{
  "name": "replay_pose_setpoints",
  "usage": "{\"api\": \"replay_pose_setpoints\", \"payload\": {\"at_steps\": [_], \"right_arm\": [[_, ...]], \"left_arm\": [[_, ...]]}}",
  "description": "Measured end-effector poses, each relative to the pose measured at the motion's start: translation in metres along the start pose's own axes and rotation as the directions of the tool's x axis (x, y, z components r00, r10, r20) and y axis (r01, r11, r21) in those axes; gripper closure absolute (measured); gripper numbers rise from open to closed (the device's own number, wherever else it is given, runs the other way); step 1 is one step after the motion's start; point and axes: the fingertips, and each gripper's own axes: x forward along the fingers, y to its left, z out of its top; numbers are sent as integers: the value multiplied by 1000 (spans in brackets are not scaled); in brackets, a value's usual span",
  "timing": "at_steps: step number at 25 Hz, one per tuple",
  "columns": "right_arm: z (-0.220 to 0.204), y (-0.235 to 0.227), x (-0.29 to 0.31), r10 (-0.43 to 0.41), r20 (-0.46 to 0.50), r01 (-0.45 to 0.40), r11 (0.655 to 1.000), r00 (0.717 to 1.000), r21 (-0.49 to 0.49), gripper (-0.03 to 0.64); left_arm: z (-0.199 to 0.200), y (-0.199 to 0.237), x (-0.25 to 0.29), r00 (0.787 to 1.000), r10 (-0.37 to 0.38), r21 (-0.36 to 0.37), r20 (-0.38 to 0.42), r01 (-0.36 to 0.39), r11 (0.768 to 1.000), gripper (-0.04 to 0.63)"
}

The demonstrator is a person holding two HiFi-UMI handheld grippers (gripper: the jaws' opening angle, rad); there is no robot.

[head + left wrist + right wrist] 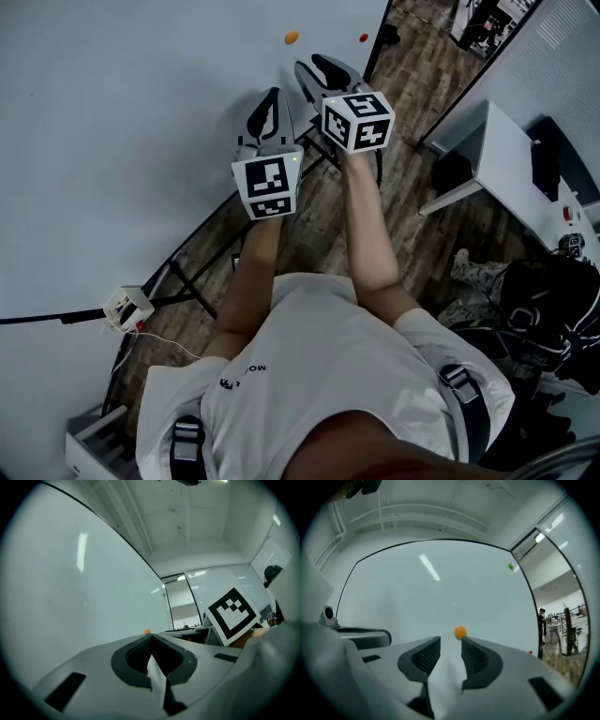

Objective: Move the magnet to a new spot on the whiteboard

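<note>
A small orange magnet (292, 37) sticks to the whiteboard (141, 112) ahead of both grippers. In the right gripper view the orange magnet (460, 632) sits on the whiteboard (440, 592) just beyond the tips of my right gripper (451, 640). Its jaws stand apart with nothing between the pads. From the head view the right gripper (317, 66) points at the board below the magnet. My left gripper (271, 96) is beside it, a little further back. In its own view the left gripper (151, 638) has its jaws closed together and empty, with the orange magnet (147, 631) small beyond them.
A red magnet (364, 37) sits near the board's edge and a green magnet (511, 566) higher up. The board's black stand legs (187, 272) cross the wooden floor. A power strip (128, 307) lies at the left, and a white desk (506, 155) and a black bag (553, 309) at the right.
</note>
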Motion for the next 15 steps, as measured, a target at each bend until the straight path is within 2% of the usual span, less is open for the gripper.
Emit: {"api": "replay_pose_setpoints", "payload": {"at_steps": [5, 15], "right_arm": [[2, 1, 10, 32, -6, -32, 999, 999, -20, 463], [3, -9, 24, 69, 0, -69, 997, 998, 19, 430]], "left_arm": [[0, 3, 0, 1000, 5, 2, 2, -5, 1000, 592], [-2, 4, 6, 1000, 15, 6, -4, -15, 1000, 592]]}}
